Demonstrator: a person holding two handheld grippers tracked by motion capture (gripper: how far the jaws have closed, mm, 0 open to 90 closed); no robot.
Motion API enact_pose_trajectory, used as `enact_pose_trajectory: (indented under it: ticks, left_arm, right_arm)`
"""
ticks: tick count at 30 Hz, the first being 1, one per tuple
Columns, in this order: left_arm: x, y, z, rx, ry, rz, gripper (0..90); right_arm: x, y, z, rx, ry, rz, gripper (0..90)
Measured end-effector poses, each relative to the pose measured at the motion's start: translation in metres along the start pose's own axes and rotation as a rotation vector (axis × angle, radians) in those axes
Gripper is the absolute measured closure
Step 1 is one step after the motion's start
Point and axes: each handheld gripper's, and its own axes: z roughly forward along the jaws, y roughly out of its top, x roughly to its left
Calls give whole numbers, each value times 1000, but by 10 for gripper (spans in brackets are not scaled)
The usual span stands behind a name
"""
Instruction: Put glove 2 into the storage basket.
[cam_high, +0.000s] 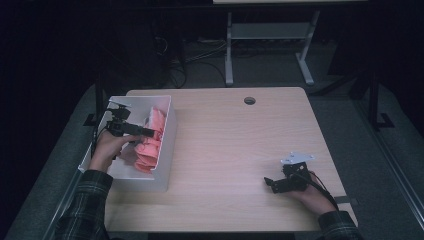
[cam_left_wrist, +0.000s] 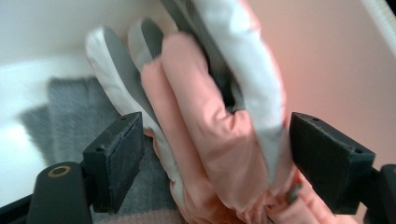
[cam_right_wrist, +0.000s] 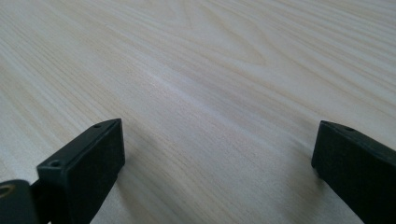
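Observation:
A pink and white padded glove (cam_left_wrist: 219, 130) lies among pink cloth (cam_high: 151, 140) in a white bin (cam_high: 168, 150) at the table's left. My left gripper (cam_high: 145, 133) reaches into the bin; in the left gripper view (cam_left_wrist: 215, 158) its jaws stand open on either side of the glove, a gap showing on each side. A grey knitted cloth (cam_left_wrist: 70, 116) lies under the glove. My right gripper (cam_high: 270, 183) rests low over the bare wooden table (cam_right_wrist: 210, 93) at the front right, open with nothing between its jaws (cam_right_wrist: 217, 168).
The white bin sits along the table's left edge. A round cable hole (cam_high: 249, 100) is near the table's far edge. Beyond the table stand the metal legs (cam_high: 229, 50) of another desk, with cables on the floor.

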Motion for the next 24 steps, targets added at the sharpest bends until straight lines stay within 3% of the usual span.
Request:
enact_pose_trajectory:
  ticks: [12,24]
  left_arm:
    - [-30,22,-39,-104,-15,102,181]
    - [-82,37,-38,-156,-46,250,156]
  right_arm:
    - [0,0,0,0,0,0,19]
    - [0,0,0,0,0,0,19]
